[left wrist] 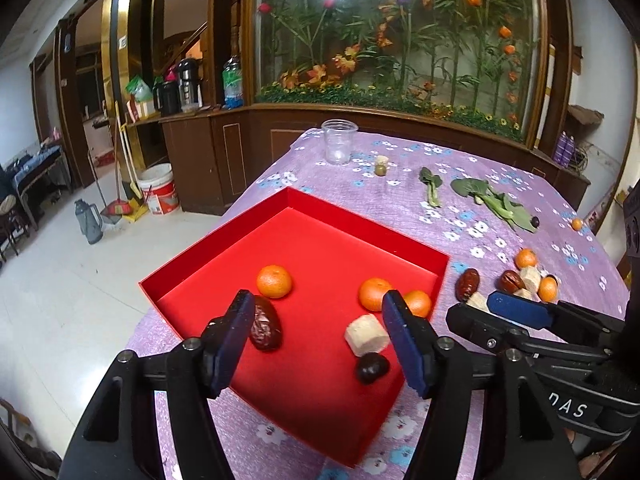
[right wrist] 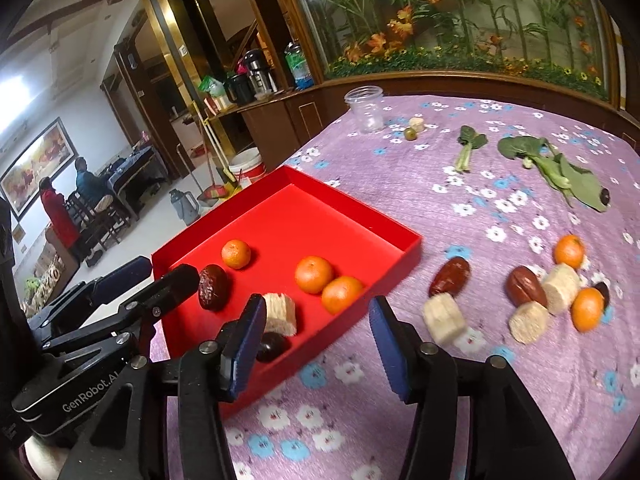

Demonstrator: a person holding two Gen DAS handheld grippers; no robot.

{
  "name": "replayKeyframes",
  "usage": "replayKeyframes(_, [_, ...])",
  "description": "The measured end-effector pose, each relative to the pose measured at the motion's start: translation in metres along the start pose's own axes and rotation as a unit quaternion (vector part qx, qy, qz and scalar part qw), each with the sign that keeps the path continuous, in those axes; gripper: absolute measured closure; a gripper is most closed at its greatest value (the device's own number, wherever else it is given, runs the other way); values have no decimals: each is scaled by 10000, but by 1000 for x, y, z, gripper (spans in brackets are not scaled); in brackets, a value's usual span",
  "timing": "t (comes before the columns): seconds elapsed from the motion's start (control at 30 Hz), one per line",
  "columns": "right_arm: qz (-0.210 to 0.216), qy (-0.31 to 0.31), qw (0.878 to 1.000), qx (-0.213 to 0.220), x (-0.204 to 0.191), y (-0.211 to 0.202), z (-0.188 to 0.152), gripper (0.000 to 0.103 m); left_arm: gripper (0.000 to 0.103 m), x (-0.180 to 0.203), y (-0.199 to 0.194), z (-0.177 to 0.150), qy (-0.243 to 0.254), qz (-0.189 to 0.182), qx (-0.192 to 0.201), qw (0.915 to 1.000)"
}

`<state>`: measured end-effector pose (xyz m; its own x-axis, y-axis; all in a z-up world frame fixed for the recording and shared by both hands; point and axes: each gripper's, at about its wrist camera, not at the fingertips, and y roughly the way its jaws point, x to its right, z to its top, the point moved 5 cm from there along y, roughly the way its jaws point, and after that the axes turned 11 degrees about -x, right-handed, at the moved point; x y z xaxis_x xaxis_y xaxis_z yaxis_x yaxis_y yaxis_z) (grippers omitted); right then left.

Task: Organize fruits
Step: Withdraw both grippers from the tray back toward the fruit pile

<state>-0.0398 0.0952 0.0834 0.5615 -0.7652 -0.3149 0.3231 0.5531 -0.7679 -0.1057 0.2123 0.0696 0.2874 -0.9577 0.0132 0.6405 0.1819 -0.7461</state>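
A red tray (left wrist: 224, 244) (right wrist: 400, 238) lies on the purple flowered cloth. In it are three oranges (left wrist: 274, 281), a red date (left wrist: 265, 328), a pale cut fruit chunk (left wrist: 366, 335) and a dark round fruit (left wrist: 372, 367). My left gripper (left wrist: 318, 340) is open and empty above the tray's near part. My right gripper (right wrist: 316, 344) is open and empty over the tray's right front corner. To the right on the cloth lie red dates (right wrist: 450, 276), pale chunks (right wrist: 444, 318), oranges (right wrist: 586, 308) and a dark fruit (right wrist: 602, 292).
A clear plastic cup (left wrist: 339, 141) stands at the table's far edge, with a small green fruit (left wrist: 380, 169) and a pale chunk beside it. Green leafy vegetables (right wrist: 560, 168) lie at the far right, a dark fruit (right wrist: 605, 196) by them. The table's left edge drops to the floor.
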Motion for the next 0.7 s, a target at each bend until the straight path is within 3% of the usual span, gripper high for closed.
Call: replayKeyframes(0.7, [-183, 816, 9955, 452, 84, -62, -46, 35, 33, 78, -31, -14, 885, 99, 168, 9959])
